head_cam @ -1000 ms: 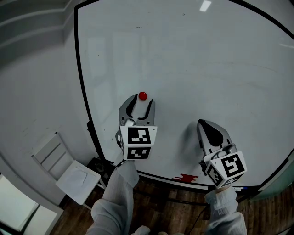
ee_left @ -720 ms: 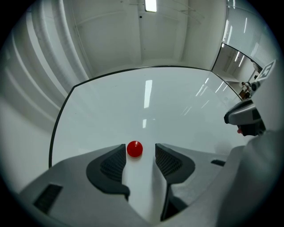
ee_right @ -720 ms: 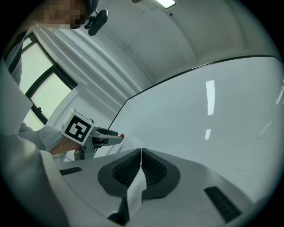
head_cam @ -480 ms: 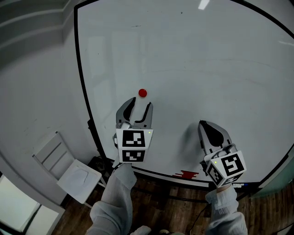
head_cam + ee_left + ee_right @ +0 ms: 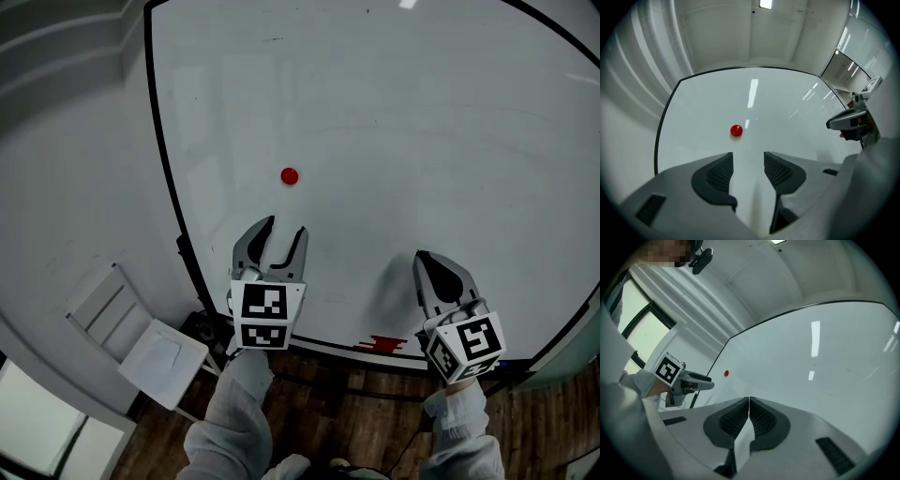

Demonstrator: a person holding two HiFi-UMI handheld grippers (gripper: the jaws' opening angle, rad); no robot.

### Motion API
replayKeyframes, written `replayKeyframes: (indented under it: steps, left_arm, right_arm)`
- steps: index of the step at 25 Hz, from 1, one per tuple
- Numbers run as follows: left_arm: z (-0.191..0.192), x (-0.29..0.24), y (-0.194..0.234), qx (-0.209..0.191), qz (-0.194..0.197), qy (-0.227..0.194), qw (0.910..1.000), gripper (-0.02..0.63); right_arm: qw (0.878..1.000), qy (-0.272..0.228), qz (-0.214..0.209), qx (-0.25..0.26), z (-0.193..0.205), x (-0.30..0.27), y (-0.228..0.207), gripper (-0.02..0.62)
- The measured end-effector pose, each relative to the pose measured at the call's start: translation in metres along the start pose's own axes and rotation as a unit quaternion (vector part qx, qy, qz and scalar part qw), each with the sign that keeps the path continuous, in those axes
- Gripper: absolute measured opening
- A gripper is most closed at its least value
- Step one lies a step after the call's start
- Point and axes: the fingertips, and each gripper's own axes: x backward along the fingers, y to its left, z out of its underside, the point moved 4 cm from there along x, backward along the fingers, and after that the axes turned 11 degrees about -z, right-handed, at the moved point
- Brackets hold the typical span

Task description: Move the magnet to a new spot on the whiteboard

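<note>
Head view shows your left tool (image 5: 284, 228) with its jaws apart and nothing between them, pointing at the red magnet (image 5: 289, 175) — which sits on the whiteboard (image 5: 422, 141) near its left edge, clear of the tips. Your right tool (image 5: 423, 257) (jaws pressed together, empty) hangs by the board's lower edge, well apart from the magnet.
</note>
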Motion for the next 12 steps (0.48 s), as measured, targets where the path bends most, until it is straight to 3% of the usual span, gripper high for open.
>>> replayKeyframes:
  steps: [12]
  left_arm:
    - [0.041,0.039,-0.024,0.045,0.053,0.029,0.9971,0.202]
  right_arm:
    - [0.998,0.041,0.027,-0.031,0.045,0.04,-0.002,0.028]
